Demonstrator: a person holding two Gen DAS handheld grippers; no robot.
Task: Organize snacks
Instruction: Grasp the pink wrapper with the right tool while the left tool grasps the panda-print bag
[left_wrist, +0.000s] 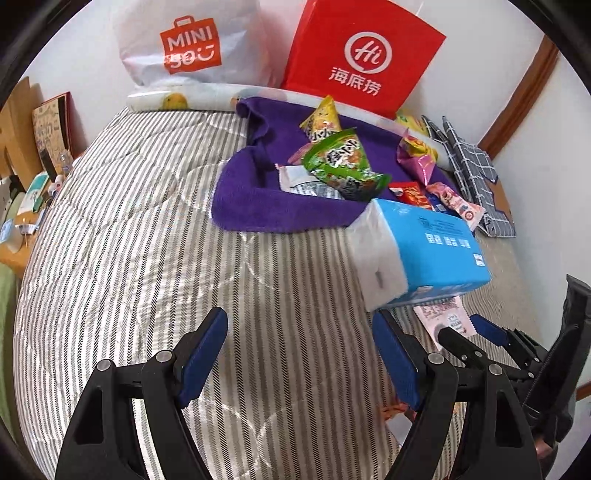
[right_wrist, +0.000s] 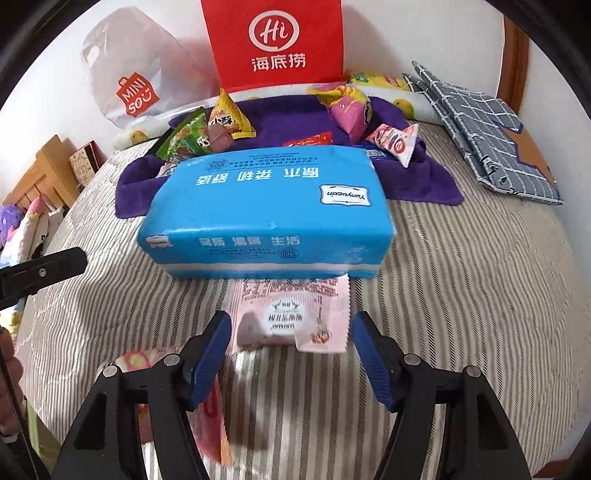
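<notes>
Several snack packets lie on a purple towel (left_wrist: 255, 199) at the far end of a striped bed: a green packet (left_wrist: 341, 164), a yellow one (left_wrist: 322, 119), a pink one (right_wrist: 351, 112). A blue tissue pack (right_wrist: 266, 210) lies in front of the towel, partly over a pink snack packet (right_wrist: 291, 317). My right gripper (right_wrist: 291, 354) is open, its fingers either side of that pink packet's near end. My left gripper (left_wrist: 301, 354) is open and empty above the bedspread, left of the tissue pack (left_wrist: 424, 251). The right gripper's fingers (left_wrist: 487, 328) show in the left wrist view.
A red paper bag (left_wrist: 364, 55) and a white Miniso bag (left_wrist: 188, 44) stand against the wall. A folded grey checked cloth (right_wrist: 487, 136) lies at the right. Another red-pink packet (right_wrist: 210, 413) lies under my right gripper's left finger. A wooden shelf (left_wrist: 22, 122) is at the left.
</notes>
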